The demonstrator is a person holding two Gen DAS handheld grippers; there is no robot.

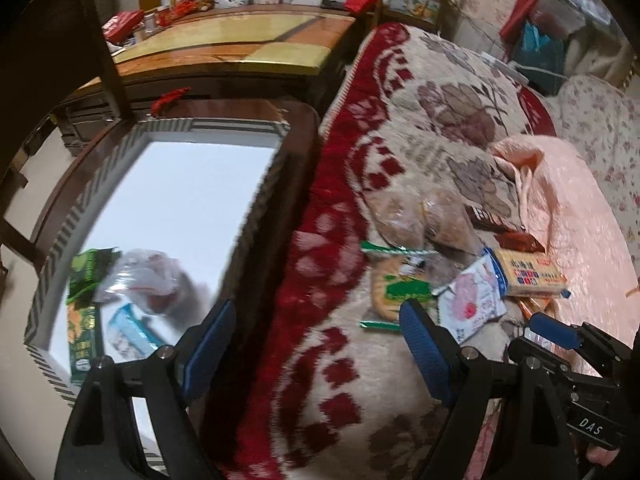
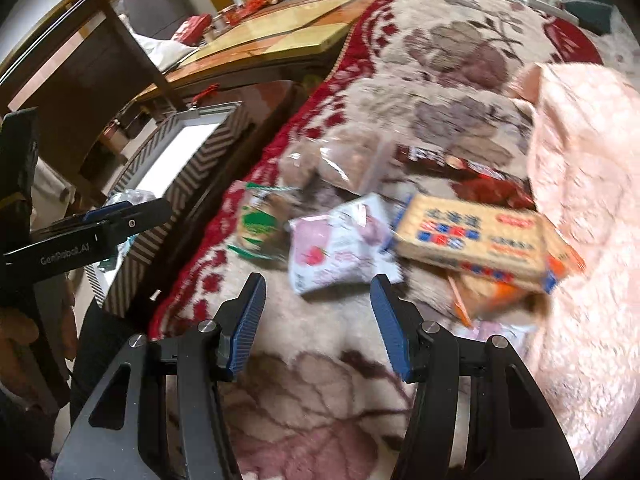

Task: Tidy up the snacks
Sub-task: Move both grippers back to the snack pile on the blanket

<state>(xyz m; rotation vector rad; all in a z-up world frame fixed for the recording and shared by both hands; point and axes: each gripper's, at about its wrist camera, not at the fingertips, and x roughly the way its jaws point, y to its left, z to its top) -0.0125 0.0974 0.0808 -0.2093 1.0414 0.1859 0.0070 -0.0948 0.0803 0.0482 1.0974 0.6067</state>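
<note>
A striped box (image 1: 60,236) with a white floor holds a clear bag (image 1: 152,280), green packs (image 1: 86,270) and a blue-white pack (image 1: 128,332); it also shows in the right wrist view (image 2: 224,136). My left gripper (image 1: 316,344) is open and empty over the blanket beside the box. A snack pile lies on the blanket: a green-white cookie pack (image 2: 260,224), a pink-white pack (image 2: 340,244), a yellow cracker box (image 2: 472,236), a clear bread bag (image 2: 344,160) and a dark red bar (image 2: 472,172). My right gripper (image 2: 318,312) is open and empty just before the pink-white pack.
A red and cream flowered blanket (image 2: 440,48) covers the bed, with a pink quilt (image 2: 592,184) at the right. The box rests on a dark wooden stand (image 1: 300,120). A tiled table (image 1: 240,40) with clutter stands behind. A dark chair (image 2: 92,60) is left.
</note>
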